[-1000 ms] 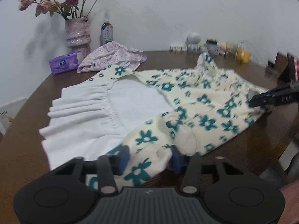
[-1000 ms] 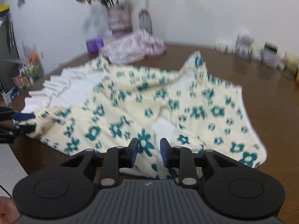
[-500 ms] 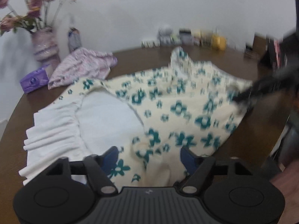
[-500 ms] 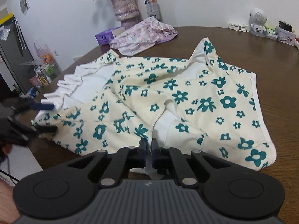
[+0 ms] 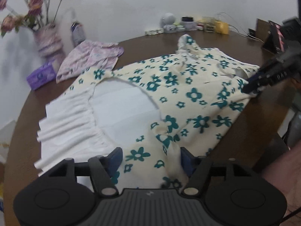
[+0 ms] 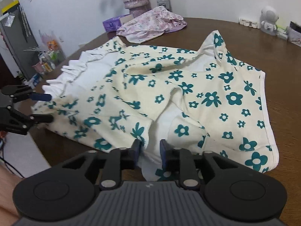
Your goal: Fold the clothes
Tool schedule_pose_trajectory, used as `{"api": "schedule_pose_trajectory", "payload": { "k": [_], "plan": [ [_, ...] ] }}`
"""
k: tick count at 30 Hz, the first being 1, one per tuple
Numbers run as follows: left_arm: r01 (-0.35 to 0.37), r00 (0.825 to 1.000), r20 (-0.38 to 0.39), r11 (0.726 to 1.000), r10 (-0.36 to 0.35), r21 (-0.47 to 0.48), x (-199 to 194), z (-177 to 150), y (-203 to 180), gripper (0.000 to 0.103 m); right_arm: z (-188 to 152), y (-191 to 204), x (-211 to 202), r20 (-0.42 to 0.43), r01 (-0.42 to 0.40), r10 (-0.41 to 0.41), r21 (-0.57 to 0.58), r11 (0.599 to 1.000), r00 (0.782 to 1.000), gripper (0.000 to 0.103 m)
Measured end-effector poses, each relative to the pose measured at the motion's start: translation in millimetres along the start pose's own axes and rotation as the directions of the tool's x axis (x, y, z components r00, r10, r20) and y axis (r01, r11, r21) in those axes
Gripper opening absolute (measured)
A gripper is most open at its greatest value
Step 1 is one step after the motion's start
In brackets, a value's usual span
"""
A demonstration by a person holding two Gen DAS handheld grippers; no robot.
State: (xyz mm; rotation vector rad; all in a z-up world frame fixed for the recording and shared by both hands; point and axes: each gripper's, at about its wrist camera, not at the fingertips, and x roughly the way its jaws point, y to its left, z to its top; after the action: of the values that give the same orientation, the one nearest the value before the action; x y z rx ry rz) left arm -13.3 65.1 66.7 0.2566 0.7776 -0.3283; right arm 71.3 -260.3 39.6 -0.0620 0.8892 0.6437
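Both grippers [image 5: 150,155] [image 6: 150,148] at dress [image 5: 188,94] edge

Bare table [image 6: 235,37] between dress [image 6: 188,86] and clutter.

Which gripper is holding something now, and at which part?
Neither: the left gripper and right gripper both stand open, with the near edge of the flowered dress lying between their fingers.

Round dark wooden table [image 6: 235,30] against plain white wall [image 5: 131,5]; dark cabinet [image 6: 17,43] at left; even indoor light.
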Motion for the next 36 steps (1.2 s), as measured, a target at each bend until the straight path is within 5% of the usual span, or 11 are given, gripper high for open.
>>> {"api": "schedule_pose_trajectory", "payload": {
  "k": [5, 9, 20, 25, 27, 31, 34, 35, 36],
  "plan": [
    [0.019, 0.999, 0.041, 0.999, -0.017, -0.051, 20.5, 11.7, 10.4, 0.051, 2.2, 3.9, 10.3, 0.062, 0.077, -0.074, -0.046, 0.996, 0.995, 0.006],
    [0.013, 0.998, 0.064, 0.999, -0.01, -0.039, 40.9, 30.1, 20.2, 0.037, 16.2, -2.5, 23.9, 0.085, 0.119, -0.114, -0.057, 0.991, 0.99, 0.005],
    [0.027, 0.997, 0.076, 0.999, -0.023, -0.042, 100.1, 82.2, 50.9, 0.037, 63.4, -30.3, 61.9, 0.102, 0.158, -0.155, -0.021, 0.987, 0.983, 0.005],
    [0.082, 0.993, 0.088, 0.995, -0.078, -0.05, 68.9, 70.1, 52.7, 0.043, 66.6, -44.3, 49.9, 0.078, 0.024, -0.028, 0.053, 0.998, 0.997, 0.015],
    [0.092, 0.993, 0.082, 0.994, -0.086, -0.063, 58.9, 62.2, 50.8, 0.05, 62.0, -43.9, 44.0, 0.064, 0.007, -0.009, 0.043, 0.999, 0.998, 0.027],
    [0.063, 0.997, 0.046, 0.994, -0.06, -0.085, 60.4, 51.2, 49.9, 0.05, 54.4, -37.5, 45.7, 0.028, 0.019, -0.019, -0.003, 1.0, 0.999, 0.03],
    [0.101, 0.994, 0.048, 0.99, -0.097, -0.098, 63.8, 51.3, 52.6, 0.018, 55.8, -32.1, 47.2, 0.013, 0.013, -0.013, -0.033, 0.999, 1.0, 0.024],
    [0.103, 0.994, 0.047, 0.991, -0.099, -0.086, 61.4, 52.9, 51.9, 0.012, 56.2, -30.3, 47.8, 0.008, 0.011, -0.011, -0.043, 0.999, 1.0, 0.002],
    [0.103, 0.994, 0.048, 0.992, -0.1, -0.067, 56.5, 54.1, 50.2, 0.011, 56.6, -29.2, 47.9, -0.011, -0.004, 0.004, -0.048, 0.999, 1.0, 0.002]
  ]
}}
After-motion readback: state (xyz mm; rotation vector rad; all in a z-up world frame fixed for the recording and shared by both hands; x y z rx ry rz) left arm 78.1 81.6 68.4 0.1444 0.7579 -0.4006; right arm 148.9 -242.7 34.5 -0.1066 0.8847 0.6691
